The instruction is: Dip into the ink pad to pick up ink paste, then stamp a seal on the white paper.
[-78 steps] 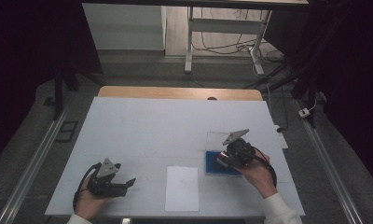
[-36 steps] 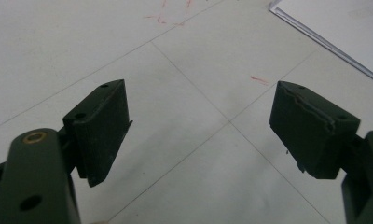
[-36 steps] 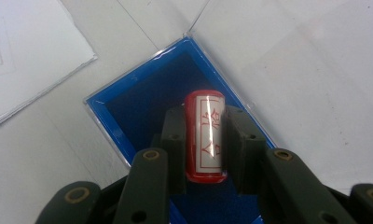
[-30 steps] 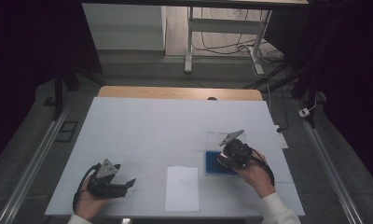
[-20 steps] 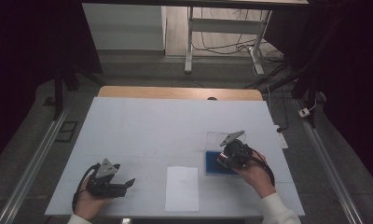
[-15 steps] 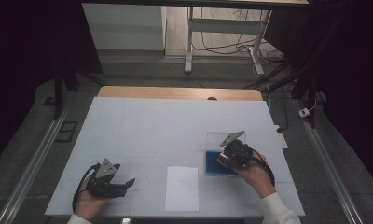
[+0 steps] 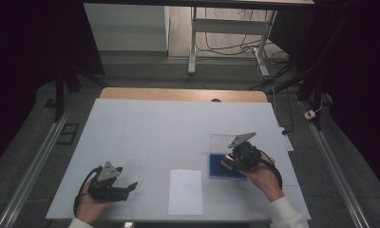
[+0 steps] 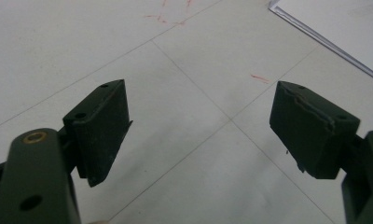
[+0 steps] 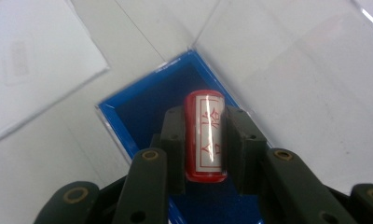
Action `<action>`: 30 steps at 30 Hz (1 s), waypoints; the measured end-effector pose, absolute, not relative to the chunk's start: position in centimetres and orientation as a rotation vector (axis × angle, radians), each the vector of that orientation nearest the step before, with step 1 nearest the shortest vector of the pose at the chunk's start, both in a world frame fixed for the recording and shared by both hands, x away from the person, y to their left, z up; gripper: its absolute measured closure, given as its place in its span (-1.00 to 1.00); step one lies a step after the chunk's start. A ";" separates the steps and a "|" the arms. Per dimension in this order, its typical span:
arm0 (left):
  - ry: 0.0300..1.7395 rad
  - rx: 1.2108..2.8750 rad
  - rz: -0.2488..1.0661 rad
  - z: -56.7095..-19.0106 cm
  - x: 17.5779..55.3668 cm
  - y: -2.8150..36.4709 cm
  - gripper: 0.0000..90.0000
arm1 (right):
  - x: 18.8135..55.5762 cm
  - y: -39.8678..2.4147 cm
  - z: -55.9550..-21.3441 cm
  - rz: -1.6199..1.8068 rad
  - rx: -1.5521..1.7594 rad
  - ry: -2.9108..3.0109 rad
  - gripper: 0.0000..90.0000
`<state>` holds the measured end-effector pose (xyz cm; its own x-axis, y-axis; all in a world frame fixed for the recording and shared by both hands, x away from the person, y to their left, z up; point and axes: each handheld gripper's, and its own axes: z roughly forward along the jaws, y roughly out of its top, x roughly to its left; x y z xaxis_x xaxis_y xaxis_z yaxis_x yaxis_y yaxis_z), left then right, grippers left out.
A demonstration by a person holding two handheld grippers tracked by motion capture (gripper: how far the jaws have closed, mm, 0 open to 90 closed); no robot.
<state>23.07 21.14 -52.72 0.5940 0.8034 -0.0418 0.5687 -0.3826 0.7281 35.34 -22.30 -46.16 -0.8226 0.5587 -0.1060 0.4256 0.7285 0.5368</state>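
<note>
My right gripper [image 9: 204, 122] is shut on a red cylindrical stamp [image 9: 204, 135] with a white label of red characters, held just over a blue ink-pad box [image 9: 145, 105]. From the high view the right gripper [image 7: 231, 161] sits over that blue box [image 7: 219, 171] at the table's right, the stamp [image 7: 226, 163] between its jaws. A white sheet of paper [image 7: 185, 191] lies near the front middle of the table. My left gripper [image 8: 201, 126] rests at the front left [image 7: 130, 187], jaws wide open with nothing between them.
The box's clear lid [image 7: 221, 141] lies flat just behind the blue box. The white table top [image 7: 169, 128] shows faint grid lines and small red marks [image 8: 261, 78]. A corner of the paper [image 8: 334, 28] lies ahead of the left gripper. Cables and desk legs [image 7: 194, 42] are beyond the table.
Since the oldest frame the right gripper has shifted slightly toward the left and down over the blue box. Over the last second nothing has visibly moved.
</note>
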 end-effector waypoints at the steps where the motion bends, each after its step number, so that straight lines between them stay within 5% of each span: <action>1: 1.084 2.098 0.418 -52.7 23.1 21.2 -0.56 | 35.3 -22.4 -46.0 0.741 0.774 2.663 0.56; 30: 1.089 2.090 0.432 -52.7 23.1 21.3 -0.56 | 33.8 -22.2 -43.5 0.998 0.671 2.601 0.56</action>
